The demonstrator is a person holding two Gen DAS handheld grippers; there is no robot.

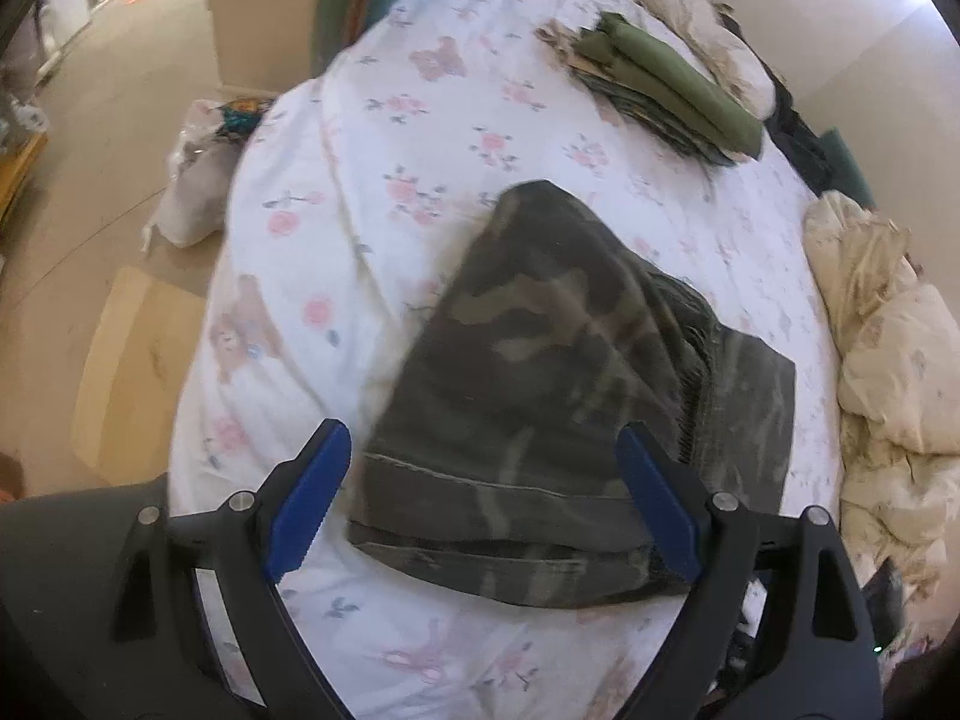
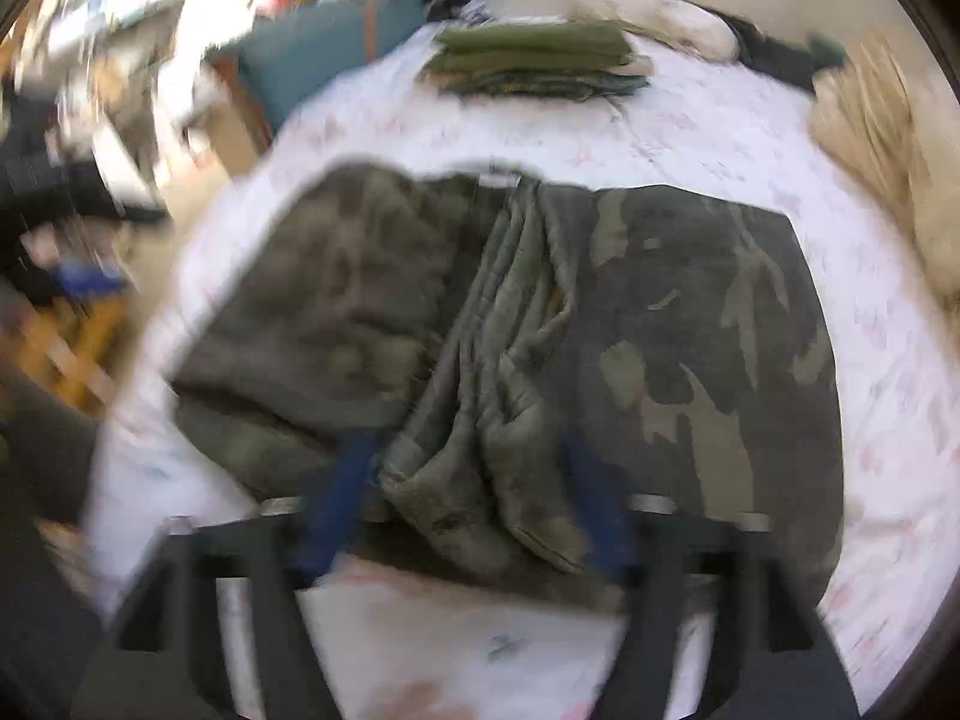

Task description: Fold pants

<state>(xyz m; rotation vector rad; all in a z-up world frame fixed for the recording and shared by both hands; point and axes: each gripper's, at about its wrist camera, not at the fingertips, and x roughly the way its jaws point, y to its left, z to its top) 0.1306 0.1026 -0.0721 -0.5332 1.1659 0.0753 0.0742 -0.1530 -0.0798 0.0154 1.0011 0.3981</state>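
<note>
Left wrist view: camouflage pants (image 1: pixel 576 372) lie folded ahead of the wide-open, empty left gripper (image 1: pixel 486 498), long axis slanting away rightward; right gripper (image 2: pixel 468 504) spread, gripping nothing.

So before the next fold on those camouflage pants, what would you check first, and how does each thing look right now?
1. Left gripper open, nothing pinched: ok.
2. Right gripper open, jaws apart over the cloth: ok, though the right wrist view is blurred.
3. Camouflage pants lying on the floral sheet, partly folded: ok.
4. Fold smooth: not ok, cloth bunches into ridges mid-garment.
5. Edges lined up: cannot tell.
6. Stack of folded clothes apart from the pants: ok.
</note>
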